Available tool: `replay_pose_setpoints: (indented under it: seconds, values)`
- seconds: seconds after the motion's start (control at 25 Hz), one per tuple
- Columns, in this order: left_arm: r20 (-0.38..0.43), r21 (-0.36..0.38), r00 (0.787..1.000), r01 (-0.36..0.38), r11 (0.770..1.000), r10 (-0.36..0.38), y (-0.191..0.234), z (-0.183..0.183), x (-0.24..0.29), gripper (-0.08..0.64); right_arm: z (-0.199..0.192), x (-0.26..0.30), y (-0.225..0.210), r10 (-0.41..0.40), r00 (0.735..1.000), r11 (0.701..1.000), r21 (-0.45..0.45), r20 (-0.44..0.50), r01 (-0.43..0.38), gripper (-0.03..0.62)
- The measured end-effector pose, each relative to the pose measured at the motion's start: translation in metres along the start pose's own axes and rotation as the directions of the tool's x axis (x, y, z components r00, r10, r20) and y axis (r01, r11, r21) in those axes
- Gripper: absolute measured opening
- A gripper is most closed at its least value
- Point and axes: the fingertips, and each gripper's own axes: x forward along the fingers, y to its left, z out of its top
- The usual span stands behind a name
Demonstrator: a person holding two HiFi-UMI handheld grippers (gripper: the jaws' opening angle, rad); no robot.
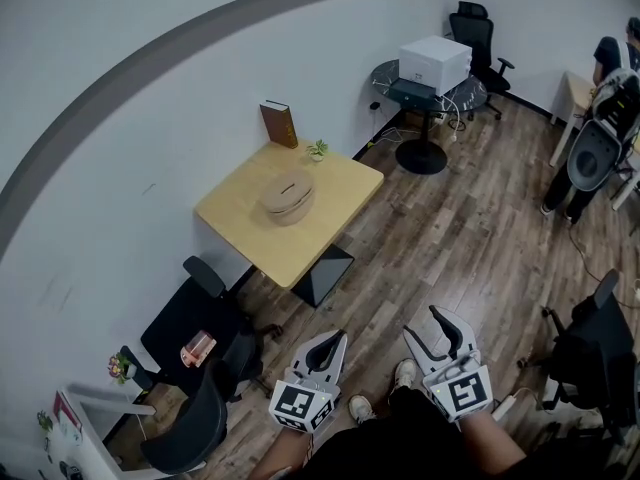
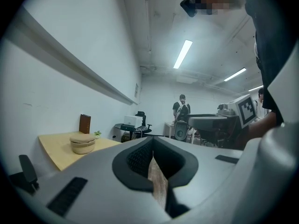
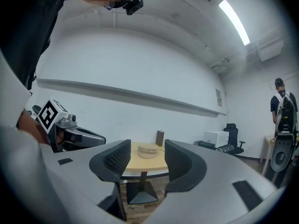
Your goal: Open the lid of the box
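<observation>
A round, tan box with its lid on (image 1: 288, 196) sits on the square wooden table (image 1: 335, 183) against the wall, well ahead of both grippers. It shows small in the left gripper view (image 2: 82, 142) and, between the jaws, in the right gripper view (image 3: 148, 150). My left gripper (image 1: 335, 341) is held low over the floor with its jaws together and nothing in them (image 2: 153, 155). Beside it my right gripper (image 1: 441, 320) has a plain gap between its jaws and holds nothing (image 3: 147, 158). Neither gripper is near the box.
A brown book (image 1: 279, 123) and a small plant (image 1: 317, 149) stand at the table's far edge. Black office chairs (image 1: 195, 313) are at the table's left. A round table with a white printer (image 1: 434, 63) stands further back, a person (image 1: 610, 58) far right.
</observation>
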Motion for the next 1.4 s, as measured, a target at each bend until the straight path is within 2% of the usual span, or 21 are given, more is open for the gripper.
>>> replay_pose_setpoints:
  seconds: [0.24,0.44,0.68,0.96,1.2,1.4]
  values:
    - [-0.019,-0.003,1.0,-0.01,1.0,0.01,0.017,-0.003,0.028,0.018,-0.01,0.031,-0.024,0.015,1.0,1.0,0.015,0.024,-0.016,0.367]
    - [-0.031,0.008,0.999,-0.028,1.0,0.028,0.034,0.0,0.065,0.018,-0.019,0.062,-0.057,0.026,1.0,1.0,0.013,0.015,-0.026,0.438]
    - [-0.039,0.013,0.996,-0.074,0.997,0.075,0.066,0.009,0.115,0.018,-0.026,0.116,-0.093,0.085,0.996,0.996,0.008,-0.024,-0.085,0.442]
    - [-0.04,0.017,0.993,-0.108,0.994,0.109,0.08,0.02,0.168,0.018,-0.028,0.157,-0.126,0.187,0.982,0.982,-0.01,-0.027,-0.187,0.443]
    - [-0.067,0.004,0.977,-0.203,0.979,0.203,0.103,0.021,0.198,0.018,-0.034,0.186,-0.15,0.256,0.965,0.967,-0.003,-0.05,-0.256,0.443]
    - [-0.07,-0.005,0.966,-0.249,0.968,0.248,0.112,0.019,0.213,0.018,-0.037,0.206,-0.163,0.316,0.948,0.948,-0.022,-0.04,-0.317,0.443]
